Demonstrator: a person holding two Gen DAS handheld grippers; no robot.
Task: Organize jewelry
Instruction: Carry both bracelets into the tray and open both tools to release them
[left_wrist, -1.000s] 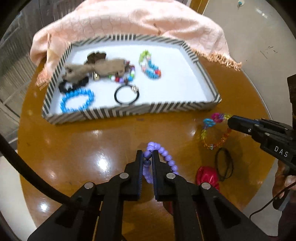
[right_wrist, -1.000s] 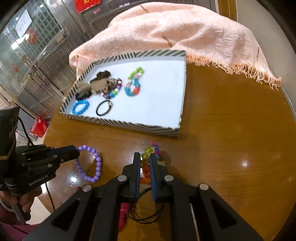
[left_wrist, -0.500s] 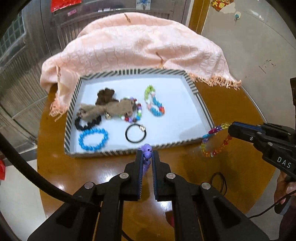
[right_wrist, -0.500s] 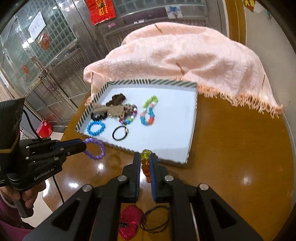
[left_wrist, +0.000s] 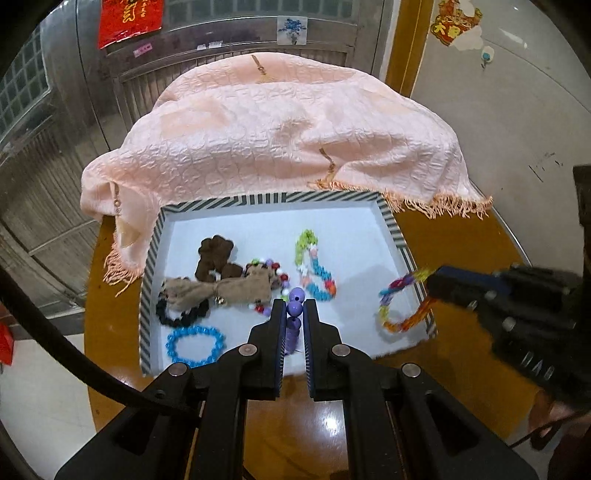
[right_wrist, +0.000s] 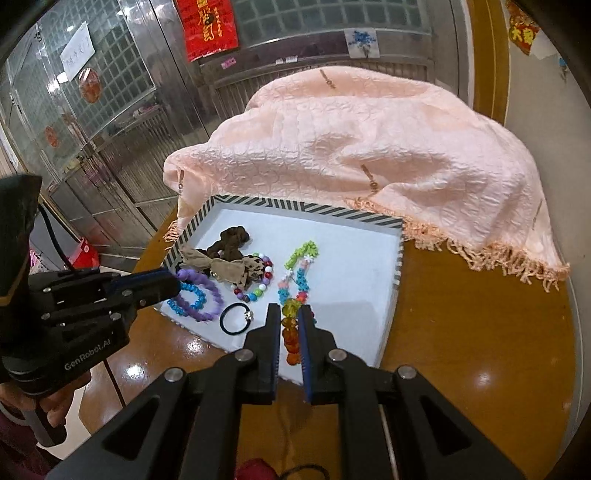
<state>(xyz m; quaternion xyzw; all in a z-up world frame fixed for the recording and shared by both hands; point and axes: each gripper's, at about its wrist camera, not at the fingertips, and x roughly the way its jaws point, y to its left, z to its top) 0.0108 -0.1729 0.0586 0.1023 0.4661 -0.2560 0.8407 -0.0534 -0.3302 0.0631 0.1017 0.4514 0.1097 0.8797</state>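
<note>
Several pieces already lie in the tray (left_wrist: 391, 221). The left gripper (left_wrist: 294, 314) pinches a purple bracelet (right_wrist: 207, 291) and the right gripper (right_wrist: 290, 321) a multicolour bracelet (left_wrist: 399, 306), both over the tray and not yet released. A red item (right_wrist: 255, 469) and a black band (right_wrist: 303, 470) wait on the worktop (right_wrist: 480, 332).

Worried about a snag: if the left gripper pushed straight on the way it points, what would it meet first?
Probably the mixed-colour bead bracelet beside the tan fabric bow in the striped tray; depth is unclear. The left gripper holds the purple bracelet.

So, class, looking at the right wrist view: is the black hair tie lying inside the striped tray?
Yes, the black hair tie lies on the white floor of the striped tray, near its front edge beside the blue bracelet.
</note>
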